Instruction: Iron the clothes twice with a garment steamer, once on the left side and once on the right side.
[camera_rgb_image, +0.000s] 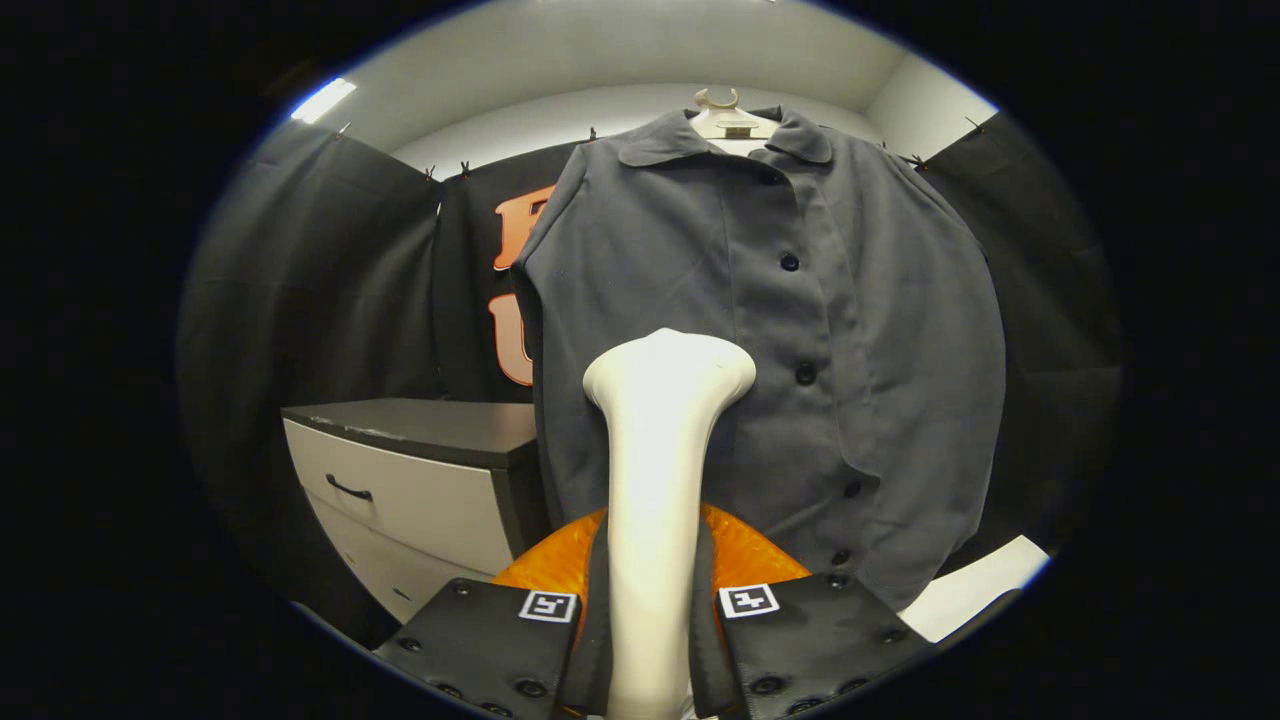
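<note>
A grey buttoned shirt (780, 340) hangs on a pale hanger (728, 118) in front of the black booth wall. The white garment steamer (655, 480) stands upright between my fingers, and my gripper (650, 620) is shut on its handle. The steamer's wide head (668, 368) is raised before the shirt's left half, near the button placket; I cannot tell if it touches the cloth. An orange part of the steamer (745, 560) shows behind the handle, just above my fingers.
A white drawer cabinet with a dark top (420, 470) stands left of the shirt, beyond my left finger. A white surface (975, 590) lies low on the right under the shirt's hem. Black cloth closes the booth on both sides.
</note>
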